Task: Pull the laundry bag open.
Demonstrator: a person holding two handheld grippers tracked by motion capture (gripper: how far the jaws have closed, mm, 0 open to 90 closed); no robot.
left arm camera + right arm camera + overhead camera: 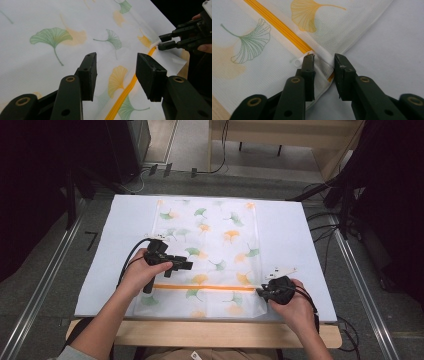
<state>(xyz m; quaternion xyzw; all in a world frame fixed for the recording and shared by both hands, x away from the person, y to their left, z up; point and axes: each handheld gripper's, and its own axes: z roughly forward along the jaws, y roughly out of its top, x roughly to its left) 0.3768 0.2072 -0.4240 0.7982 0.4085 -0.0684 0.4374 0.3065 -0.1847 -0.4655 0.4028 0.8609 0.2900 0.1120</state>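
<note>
Black jaws of the right gripper [323, 66] are seen straddling the zipper end at the right edge of the mesh laundry bag [207, 255], slightly parted; whether the white pull tab [297, 61] is pinched cannot be told. The left gripper [116, 75] is held open and empty above the orange zipper [125, 93]. The bag is laid flat on the white table [290, 225]. For a clean pull, the tab should be pinched squarely and the fabric pressed down beside the zipper. Nothing can be seen inside the bag.
</note>
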